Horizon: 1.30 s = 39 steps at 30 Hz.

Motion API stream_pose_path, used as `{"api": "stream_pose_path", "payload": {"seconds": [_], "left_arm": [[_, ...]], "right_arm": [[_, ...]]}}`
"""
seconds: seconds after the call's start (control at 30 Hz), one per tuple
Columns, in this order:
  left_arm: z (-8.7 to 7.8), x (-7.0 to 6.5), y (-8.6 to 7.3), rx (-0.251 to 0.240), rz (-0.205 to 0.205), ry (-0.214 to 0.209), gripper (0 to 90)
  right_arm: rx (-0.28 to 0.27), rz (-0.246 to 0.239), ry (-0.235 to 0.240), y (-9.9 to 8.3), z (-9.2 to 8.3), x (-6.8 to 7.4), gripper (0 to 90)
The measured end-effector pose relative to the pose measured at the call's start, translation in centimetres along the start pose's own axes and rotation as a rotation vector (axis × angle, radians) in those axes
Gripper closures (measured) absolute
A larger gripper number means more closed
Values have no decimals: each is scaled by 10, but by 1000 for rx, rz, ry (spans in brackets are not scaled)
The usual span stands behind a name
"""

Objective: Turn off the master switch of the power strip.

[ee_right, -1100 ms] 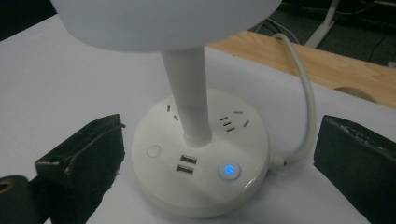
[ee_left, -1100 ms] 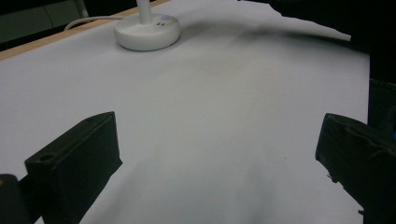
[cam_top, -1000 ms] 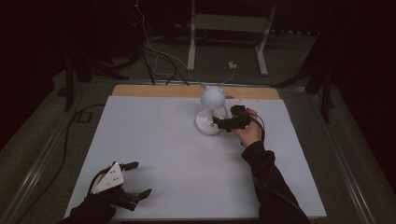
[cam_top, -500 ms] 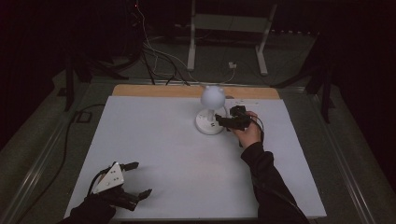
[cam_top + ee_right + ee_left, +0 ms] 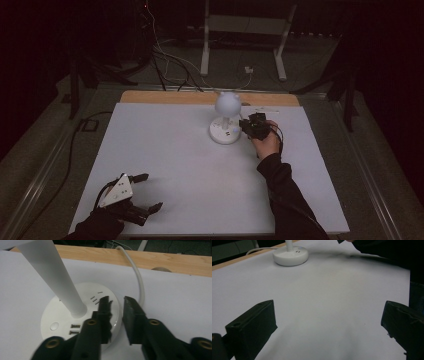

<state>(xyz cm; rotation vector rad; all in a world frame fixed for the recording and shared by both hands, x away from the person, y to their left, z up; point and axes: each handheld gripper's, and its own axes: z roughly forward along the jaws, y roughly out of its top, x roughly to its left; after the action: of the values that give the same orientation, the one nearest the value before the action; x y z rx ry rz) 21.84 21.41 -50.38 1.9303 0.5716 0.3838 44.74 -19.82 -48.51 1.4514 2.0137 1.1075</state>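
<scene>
High view, lamp: a white desk lamp [image 5: 226, 120] with a round head stood on the white desk [image 5: 170, 165], towards its far edge.
High view, right claw: the right claw [image 5: 245, 127] sat just beside the lamp's round base, on the base's right, with the person's right hand [image 5: 266, 142] behind it.
High view, left claw: the left claw [image 5: 150, 192] lay well apart from the lamp, near the desk's near left corner, its jaws spread wide with nothing between them.
Left gripper view, lamp: the lamp's base [image 5: 290, 255] showed far off at the top, well beyond the two wide-apart black jaws; bare desk lay between them.
Right gripper view, lamp: the base [image 5: 60, 317] with its stem [image 5: 53, 275] stood right in front, and its white cord [image 5: 138, 277] curved off behind it towards the wooden edge.
Right gripper view, right claw: the right claw [image 5: 117, 305] had just been closing; its jaws stood a narrow gap apart over the rim of the base, and whether the pads touched the base I cannot tell.
</scene>
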Motion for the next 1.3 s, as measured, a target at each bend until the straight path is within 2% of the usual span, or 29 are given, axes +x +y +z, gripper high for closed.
{"api": "stream_pose_path", "payload": {"seconds": [0.2, 0.63, 0.77, 1.0, 1.3], "left_arm": [[0, 0, 0, 1, -1, -1, 4], [0, 0, 0, -1, 0, 0, 4], [0, 0, 0, 1, 0, 1, 4], [0, 0, 0, 1, 1, 1, 4], [0, 0, 0, 0, -3, 1, 4]], "right_arm": [[-17, -11, -4, 1, -2, 0, 900], [13, -74, 22, -4, 6, 11, 900], [14, -79, 25, -5, 8, 13, 900], [4, -129, -5, -10, 12, 18, 900], [18, -141, -8, -17, 18, 20, 900]]}}
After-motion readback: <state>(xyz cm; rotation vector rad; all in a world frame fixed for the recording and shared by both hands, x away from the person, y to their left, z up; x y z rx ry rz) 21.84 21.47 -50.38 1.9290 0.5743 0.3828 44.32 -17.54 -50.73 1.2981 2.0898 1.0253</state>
